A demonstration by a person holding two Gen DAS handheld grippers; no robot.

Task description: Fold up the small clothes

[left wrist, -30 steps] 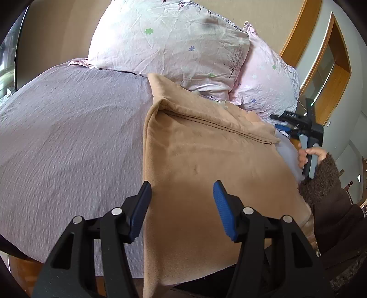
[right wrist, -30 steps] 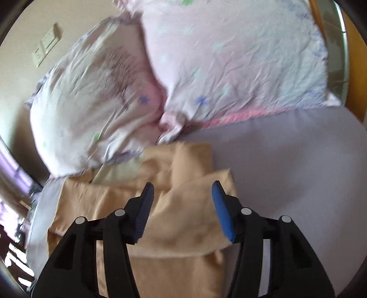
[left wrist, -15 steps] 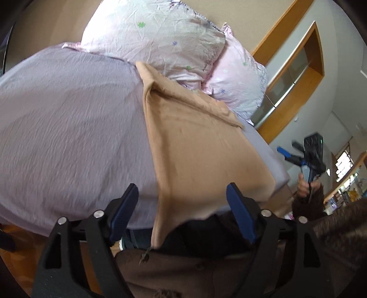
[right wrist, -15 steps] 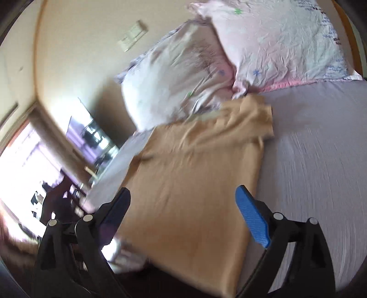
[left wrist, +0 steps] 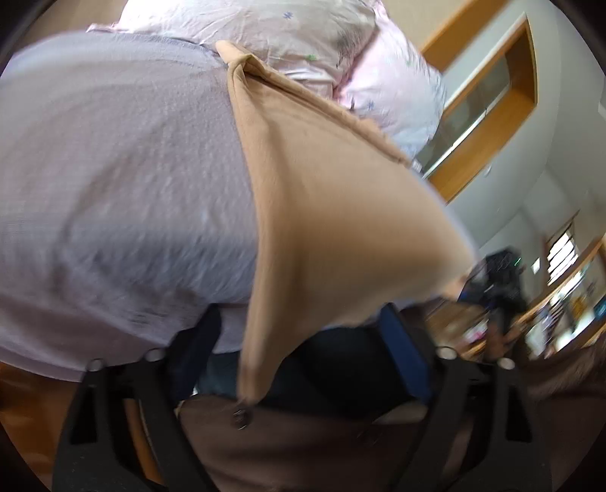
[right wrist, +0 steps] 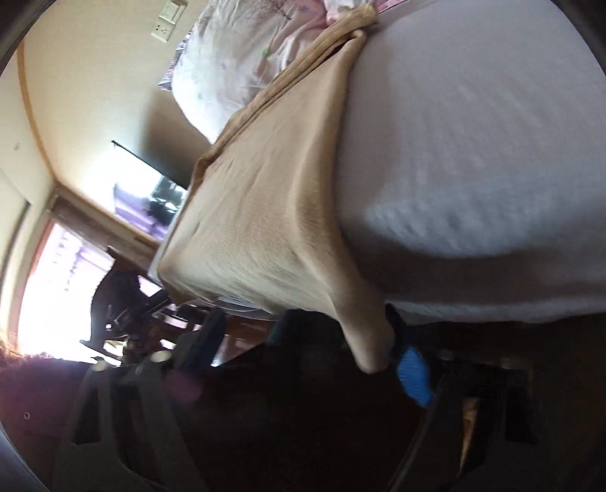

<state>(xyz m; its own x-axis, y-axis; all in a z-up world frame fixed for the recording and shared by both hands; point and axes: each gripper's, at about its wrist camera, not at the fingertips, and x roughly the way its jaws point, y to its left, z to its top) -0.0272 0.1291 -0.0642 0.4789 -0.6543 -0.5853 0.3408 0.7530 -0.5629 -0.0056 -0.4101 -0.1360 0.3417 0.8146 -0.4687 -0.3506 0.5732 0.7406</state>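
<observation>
A tan garment lies flat on the lavender bed, its far end folded over near the pillows, its near hem hanging over the bed's front edge. My left gripper is open, low at the bed edge, with the hanging left corner between its wide-apart blue fingers. In the right wrist view the garment hangs off the edge too. My right gripper is open, and the right corner droops next to its blue right finger. Both views are blurred.
Two floral pillows lie at the head of the bed. A wooden-framed window is on the right wall. A wall switch and a bright window show in the right wrist view. The person's brown clothing is close below.
Both grippers have pulled back from over the garment down to the bed's near edge and tilted. Their jaws have opened wider. The hem corners now hang by the fingers.
</observation>
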